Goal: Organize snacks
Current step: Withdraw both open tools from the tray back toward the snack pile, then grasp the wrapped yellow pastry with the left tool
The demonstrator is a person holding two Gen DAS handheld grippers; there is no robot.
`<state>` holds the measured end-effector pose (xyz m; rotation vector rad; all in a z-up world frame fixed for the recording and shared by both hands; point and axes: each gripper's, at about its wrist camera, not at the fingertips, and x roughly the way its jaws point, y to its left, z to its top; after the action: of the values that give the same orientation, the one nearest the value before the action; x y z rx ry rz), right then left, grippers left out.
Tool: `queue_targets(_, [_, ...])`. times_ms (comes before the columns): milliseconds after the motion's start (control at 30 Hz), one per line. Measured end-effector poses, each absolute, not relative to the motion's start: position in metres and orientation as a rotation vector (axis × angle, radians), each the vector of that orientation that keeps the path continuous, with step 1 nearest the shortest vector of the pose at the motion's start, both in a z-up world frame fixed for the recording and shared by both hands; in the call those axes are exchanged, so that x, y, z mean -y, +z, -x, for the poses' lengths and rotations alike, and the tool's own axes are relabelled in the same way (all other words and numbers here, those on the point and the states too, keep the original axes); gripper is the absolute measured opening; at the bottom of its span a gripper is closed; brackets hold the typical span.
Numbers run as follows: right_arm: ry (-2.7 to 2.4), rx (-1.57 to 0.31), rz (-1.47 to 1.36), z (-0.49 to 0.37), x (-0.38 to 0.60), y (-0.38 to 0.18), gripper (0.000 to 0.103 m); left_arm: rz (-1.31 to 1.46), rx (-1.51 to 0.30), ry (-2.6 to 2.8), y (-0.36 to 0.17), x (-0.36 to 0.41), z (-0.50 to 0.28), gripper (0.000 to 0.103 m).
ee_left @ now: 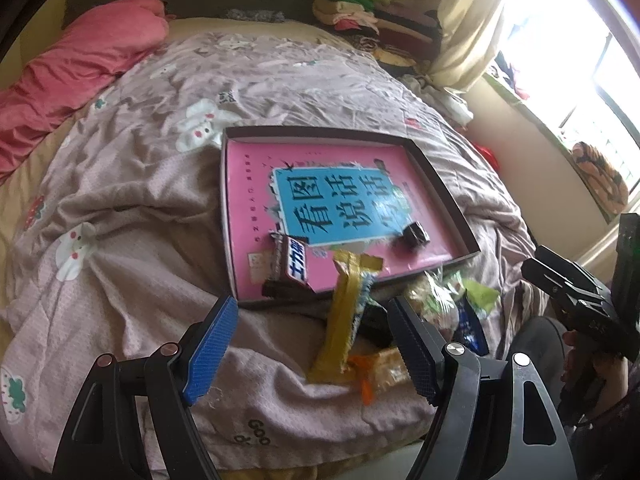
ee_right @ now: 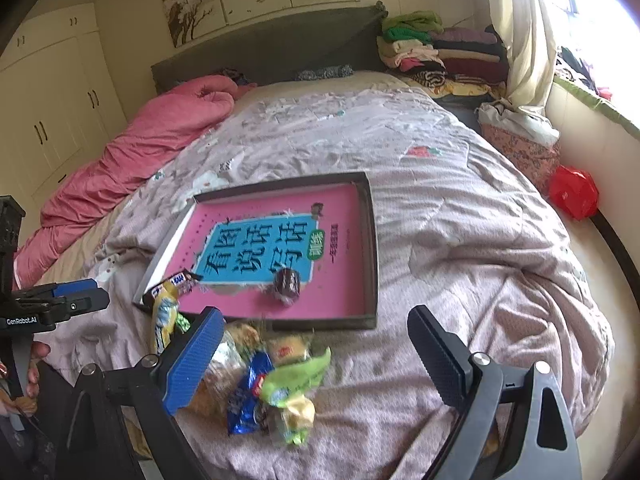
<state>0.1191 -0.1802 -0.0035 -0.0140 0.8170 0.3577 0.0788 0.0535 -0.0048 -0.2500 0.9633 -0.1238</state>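
The left gripper (ee_left: 316, 344) stands wide open with nothing clamped; its blue-padded fingers (ee_left: 212, 346) hover over the bedspread. Between them lies a long yellow snack bar (ee_left: 344, 320), its far end resting on the near rim of the tray, with an orange-wrapped snack (ee_left: 384, 366) touching it beside the right finger. Just beyond the left finger a brown chocolate bar (ee_left: 290, 266) lies inside the tray at its near edge.

The right gripper (ee_right: 316, 356) is also wide open and grips nothing. Between its fingers, nearer the blue left one, sits a loose pile of snacks: a blue packet (ee_right: 248, 396), a green-and-yellow packet (ee_right: 298, 384) and a small yellow cake packet (ee_right: 286, 350). Just ahead of the pile is the shallow dark-rimmed tray (ee_right: 370, 248), lined with a pink and blue printed cover; a small dark wrapped candy (ee_right: 286, 282) rests on it.

All this lies on a rumpled grey-pink quilt (ee_right: 460, 264). Farther off to the left is a pink duvet (ee_right: 132, 160), and far ahead to the right folded clothes (ee_right: 432, 52) are stacked by the curtain (ee_right: 520, 40).
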Motion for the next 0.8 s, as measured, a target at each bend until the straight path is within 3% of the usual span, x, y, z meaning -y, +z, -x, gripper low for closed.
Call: queue_targets(800, [0.319, -0.951, 0.031, -0.103, 0.190, -0.031, 0.094, 0.147, -1.041, -0.254, -0.024, -0.008, -0.065, 0.079])
